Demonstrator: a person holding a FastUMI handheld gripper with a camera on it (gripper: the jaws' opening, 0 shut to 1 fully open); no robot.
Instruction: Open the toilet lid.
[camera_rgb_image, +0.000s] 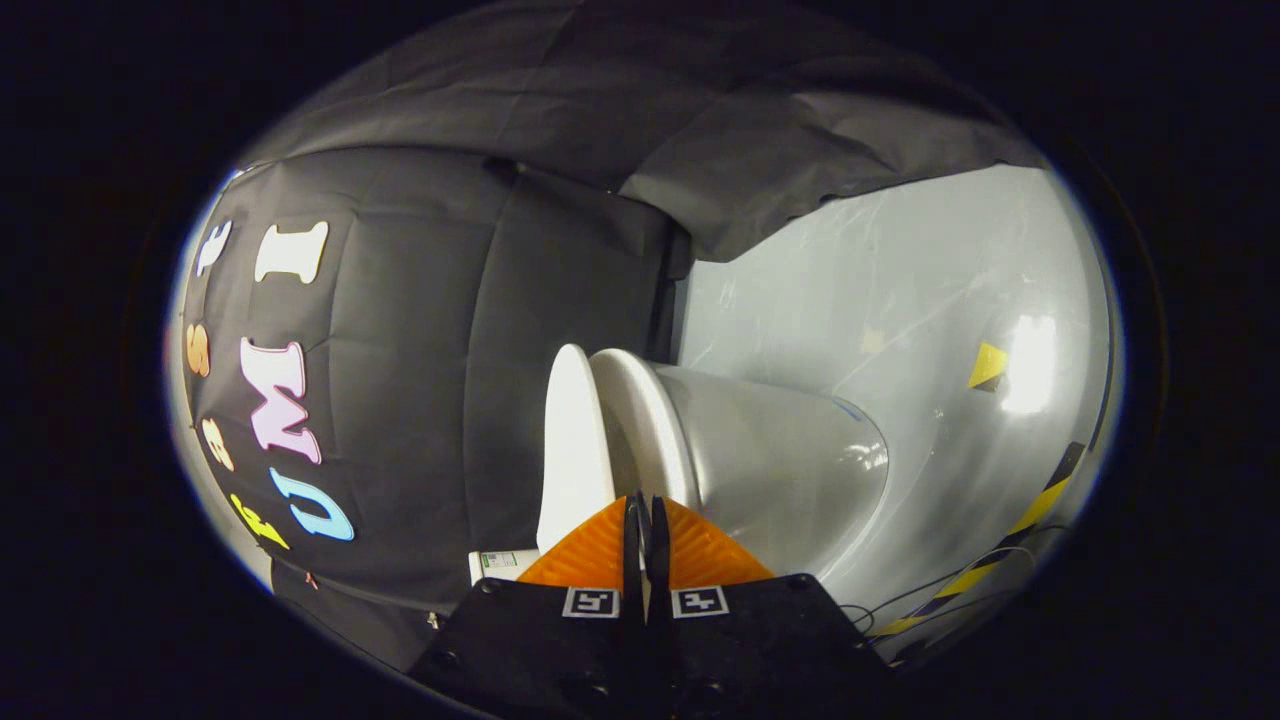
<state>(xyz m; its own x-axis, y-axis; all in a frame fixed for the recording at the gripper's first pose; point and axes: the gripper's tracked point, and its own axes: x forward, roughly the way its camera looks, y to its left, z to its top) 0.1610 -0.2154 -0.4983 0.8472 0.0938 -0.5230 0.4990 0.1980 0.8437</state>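
Gripper fingers are pressed together with nothing between them (barely a slit), tips just short of the toilet. Its lid stands open just ahead, slightly left, seat rim beside it, grey floor far right.

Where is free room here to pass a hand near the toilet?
Bare grey floor lies beside the toilet bowl, up to the striped tape. Crowded: the shut gripper sits at the gap between lid and seat.

We see gripper: ribbed wedge fingers, black body with screws, two square black-white tags, fingers pressed together.
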